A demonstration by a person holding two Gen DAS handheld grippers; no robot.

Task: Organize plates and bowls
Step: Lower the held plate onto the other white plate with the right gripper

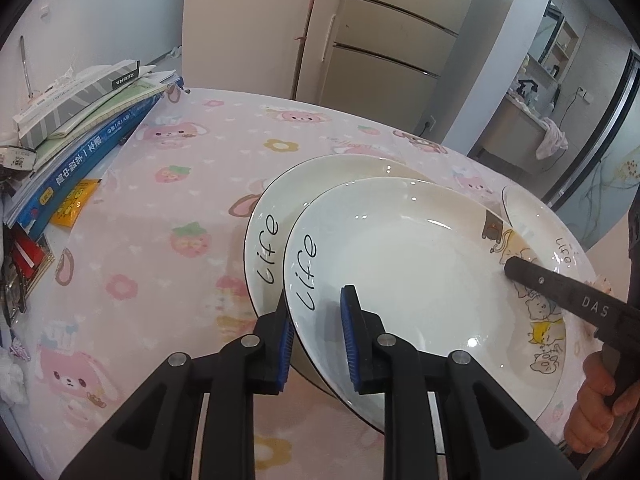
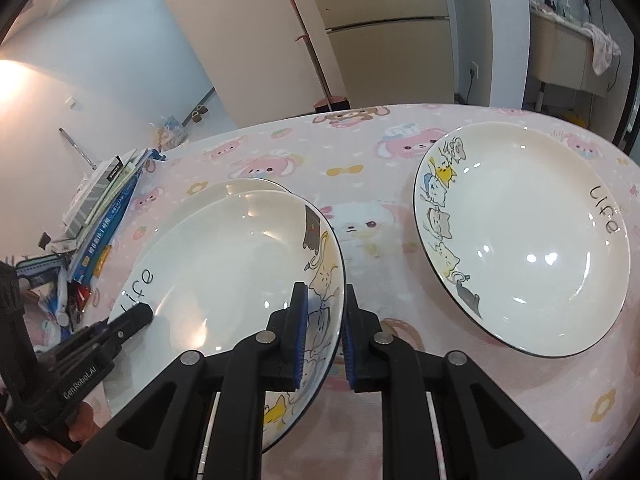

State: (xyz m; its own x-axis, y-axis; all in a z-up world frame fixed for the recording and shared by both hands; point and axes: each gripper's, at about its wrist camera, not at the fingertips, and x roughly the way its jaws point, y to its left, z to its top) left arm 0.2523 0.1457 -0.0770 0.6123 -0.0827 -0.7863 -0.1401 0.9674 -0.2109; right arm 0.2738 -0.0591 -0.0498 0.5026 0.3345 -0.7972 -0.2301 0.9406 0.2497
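A white "Life" plate with cat drawings (image 1: 420, 264) (image 2: 224, 264) is held above a second like plate (image 1: 320, 176) (image 2: 236, 189) that lies on the pink tablecloth. My left gripper (image 1: 318, 344) straddles its left rim, one finger inside and one outside. My right gripper (image 2: 325, 340) straddles the opposite rim by the cat drawings. Its finger shows in the left wrist view (image 1: 560, 288), and the left gripper's finger shows in the right wrist view (image 2: 132, 318). A third "Life" plate (image 2: 532, 240) lies alone to the right; its edge shows in the left wrist view (image 1: 510, 204).
A stack of books and boxes (image 1: 80, 128) (image 2: 108, 208) with clutter lies at the table's left edge. The pink cartoon tablecloth (image 1: 168, 216) (image 2: 360, 168) covers the table. A fridge (image 1: 392, 40) and a leaning broom (image 1: 304, 40) stand beyond the far edge.
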